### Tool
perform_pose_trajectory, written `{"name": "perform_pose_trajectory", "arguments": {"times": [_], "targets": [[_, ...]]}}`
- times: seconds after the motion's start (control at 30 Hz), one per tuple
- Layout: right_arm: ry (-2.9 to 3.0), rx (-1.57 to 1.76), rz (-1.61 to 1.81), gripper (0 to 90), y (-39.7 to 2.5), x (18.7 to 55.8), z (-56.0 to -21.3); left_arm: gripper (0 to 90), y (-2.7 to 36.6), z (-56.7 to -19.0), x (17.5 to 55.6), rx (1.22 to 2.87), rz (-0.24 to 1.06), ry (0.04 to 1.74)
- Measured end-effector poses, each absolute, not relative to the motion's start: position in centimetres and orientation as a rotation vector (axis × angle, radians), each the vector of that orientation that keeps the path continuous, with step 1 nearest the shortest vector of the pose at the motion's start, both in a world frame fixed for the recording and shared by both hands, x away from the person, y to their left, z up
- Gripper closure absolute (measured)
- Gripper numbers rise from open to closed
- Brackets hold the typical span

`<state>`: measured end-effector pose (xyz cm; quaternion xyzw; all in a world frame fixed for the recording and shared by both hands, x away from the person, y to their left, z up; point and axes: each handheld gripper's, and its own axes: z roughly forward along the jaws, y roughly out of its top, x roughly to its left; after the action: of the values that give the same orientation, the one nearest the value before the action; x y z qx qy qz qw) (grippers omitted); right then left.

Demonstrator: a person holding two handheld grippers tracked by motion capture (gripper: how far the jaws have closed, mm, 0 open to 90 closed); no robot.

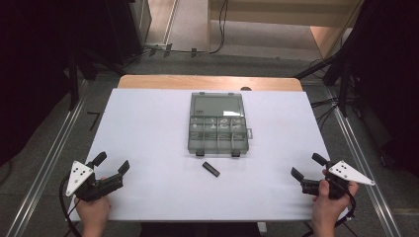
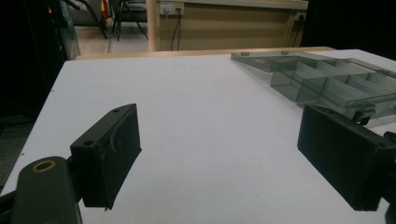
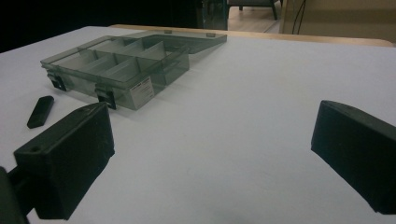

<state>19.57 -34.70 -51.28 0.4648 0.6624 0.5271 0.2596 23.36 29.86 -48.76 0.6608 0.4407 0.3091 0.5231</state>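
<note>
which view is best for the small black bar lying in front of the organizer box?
High view: the small black bar lies whole and unobstructed before the organizer box. Right gripper view catches it at the left edge, foreshortened. Left gripper view has the box.

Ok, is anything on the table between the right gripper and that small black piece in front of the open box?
Nothing visible. Bare white table lies between the right gripper and the small black piece. The open compartment box sits behind the piece, off that path. The jaws stand open.
</note>
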Motion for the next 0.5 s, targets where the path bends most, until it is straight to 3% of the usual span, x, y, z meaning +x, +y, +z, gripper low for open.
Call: {"name": "perform_pose_trajectory", "arguments": {"times": [0.5], "targets": [[1.901,1.19,1.387,0.0,-32.9,19.8,-49.5,13.6,29.5,-48.8,23.4,1.599,0.758,1.055]]}}
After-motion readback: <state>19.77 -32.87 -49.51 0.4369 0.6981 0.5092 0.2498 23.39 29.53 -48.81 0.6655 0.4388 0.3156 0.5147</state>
